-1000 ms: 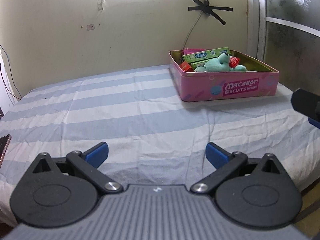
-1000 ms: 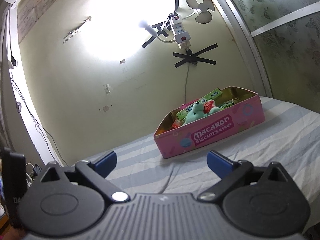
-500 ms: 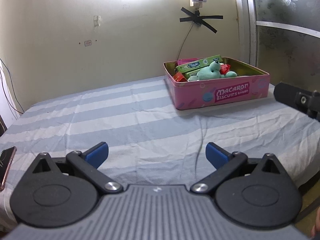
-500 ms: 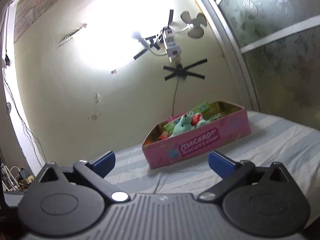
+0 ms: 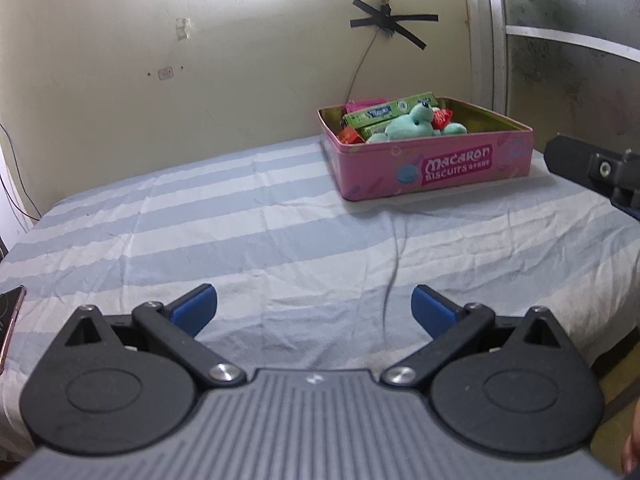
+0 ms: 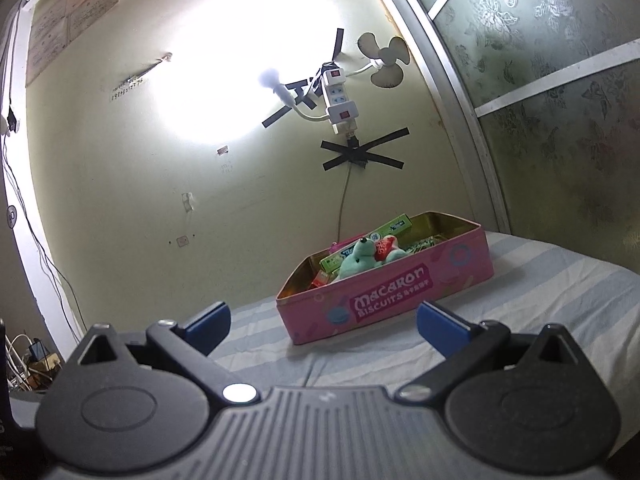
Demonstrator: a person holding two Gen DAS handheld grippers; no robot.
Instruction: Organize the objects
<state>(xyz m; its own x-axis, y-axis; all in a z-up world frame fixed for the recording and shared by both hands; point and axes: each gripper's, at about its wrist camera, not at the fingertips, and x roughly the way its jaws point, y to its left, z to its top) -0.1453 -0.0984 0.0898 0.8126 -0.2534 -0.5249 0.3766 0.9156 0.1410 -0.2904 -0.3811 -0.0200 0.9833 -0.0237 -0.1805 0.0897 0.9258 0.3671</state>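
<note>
Left wrist view: the left gripper (image 5: 314, 307) is hanging low over the striped bedsheet (image 5: 240, 240), blue-padded fingers spread wide apart w/ nothing between them. The pink tin (image 5: 436, 168), marked "Macaron Biscuits", is sitting on the sheet at the far right, near the wall, well apart from the gripper. Inside it a teal plush toy (image 5: 412, 126) is lying on top, w/ green boxes (image 5: 390, 110) leaning behind it, a red wrapper (image 5: 442, 117) touching its right side & a small red packet (image 5: 349, 135) at its left. A dark part of the right gripper (image 5: 592, 170) is poking in from the right edge, just beside the tin's right end; can't tell its finger spread from here. A phone (image 5: 10, 326) is lying at the sheet's left edge. Black tape (image 5: 390, 24) is crossing over a cable on the wall above the tin.

Right wrist view: the right gripper (image 6: 322, 325) is pointing up & fwd at the tin (image 6: 400, 300), fingers released, wide apart, empty. The tin is resting on the sheet (image 6: 540, 280) ahead, seen between the fingertips, not touching them. The plush (image 6: 360, 258) is showing above the rim, green box (image 6: 384, 227) behind it. On the wall above, a power strip (image 6: 340, 98) is hanging w/ a small fan (image 6: 384, 60) & a very bright lamp (image 6: 276, 82) plugged in.
</note>
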